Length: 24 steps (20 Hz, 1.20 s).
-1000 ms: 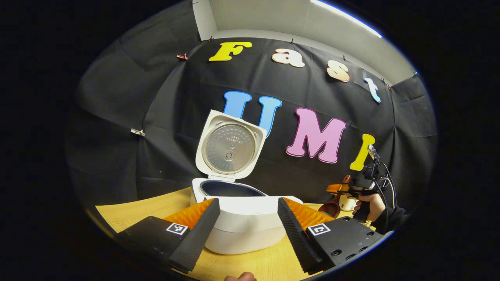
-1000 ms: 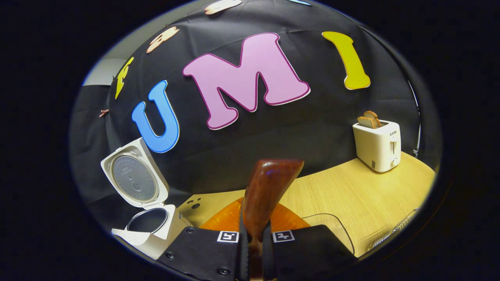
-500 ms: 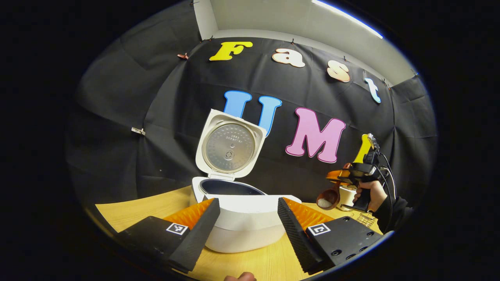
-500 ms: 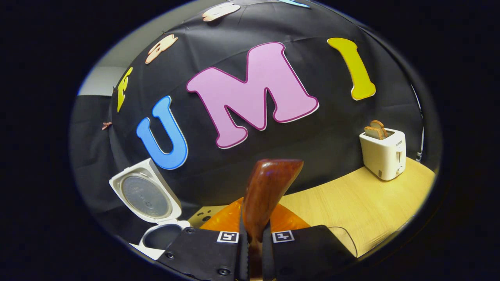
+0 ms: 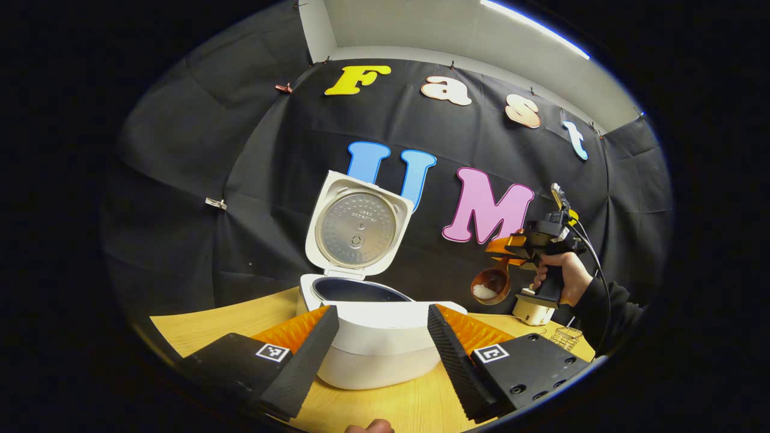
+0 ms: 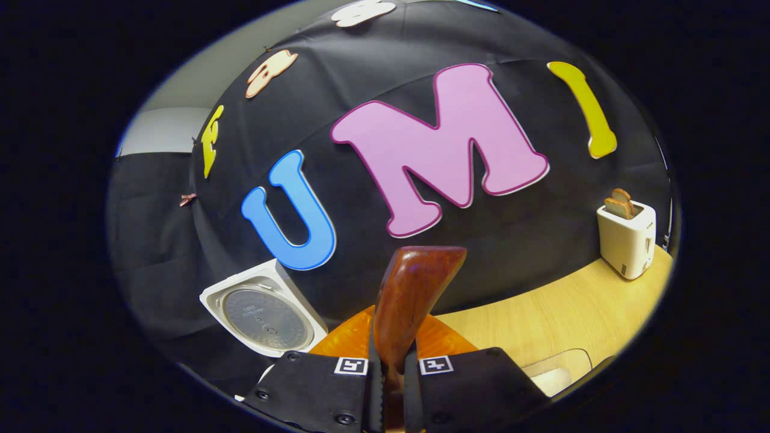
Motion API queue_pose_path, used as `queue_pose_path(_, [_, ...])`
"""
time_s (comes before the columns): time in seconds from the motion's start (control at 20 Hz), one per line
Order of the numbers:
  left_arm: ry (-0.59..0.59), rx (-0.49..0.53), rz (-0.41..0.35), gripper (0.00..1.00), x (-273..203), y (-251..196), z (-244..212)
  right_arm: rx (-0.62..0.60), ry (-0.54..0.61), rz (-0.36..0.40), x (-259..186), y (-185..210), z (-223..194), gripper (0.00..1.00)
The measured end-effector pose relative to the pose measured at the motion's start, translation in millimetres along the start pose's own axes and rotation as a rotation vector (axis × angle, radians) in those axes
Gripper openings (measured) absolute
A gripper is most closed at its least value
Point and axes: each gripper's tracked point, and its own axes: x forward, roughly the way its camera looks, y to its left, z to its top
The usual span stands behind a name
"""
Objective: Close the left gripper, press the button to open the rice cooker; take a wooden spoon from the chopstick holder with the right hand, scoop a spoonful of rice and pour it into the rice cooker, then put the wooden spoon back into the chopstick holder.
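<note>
Right of the cooker (image 5: 373, 337), the right gripper (image 5: 511, 248) is clamped on the spoon (image 5: 490, 284), bowl loaded with rice (image 5: 483, 291) and held well above the table (image 5: 198, 322); lid (image 5: 358, 225) stands open; left gripper (image 5: 382, 355) waits with fingers apart; best to carry level, centre over the pot (image 5: 355, 291), then tilt slowly

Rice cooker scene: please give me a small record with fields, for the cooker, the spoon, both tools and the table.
cooker: white rice cooker, lid open and upright
spoon: brown wooden spoon, white rice in bowl, held in air to the cooker's right
right tool: shut on spoon handle
left tool: open, cooker ahead of it
table: light wooden table, white toaster with bread slices
</note>
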Motion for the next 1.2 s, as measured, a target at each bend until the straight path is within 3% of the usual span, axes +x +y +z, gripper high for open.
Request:
queue_pose_path(0.45, [-0.004,-0.022,0.068,0.95,-9,38,6,0.01,0.081,0.13,43,101,-36,0.16])
queue_pose_path(0.8, [-0.014,-0.05,0.123,0.95,-16,66,14,-0.13,0.156,0.175,78,156,-90,0.16])
queue_pose_path(1.2, [-0.021,-0.063,0.16,0.96,-26,79,19,-0.398,0.163,0.25,85,209,-127,0.16])
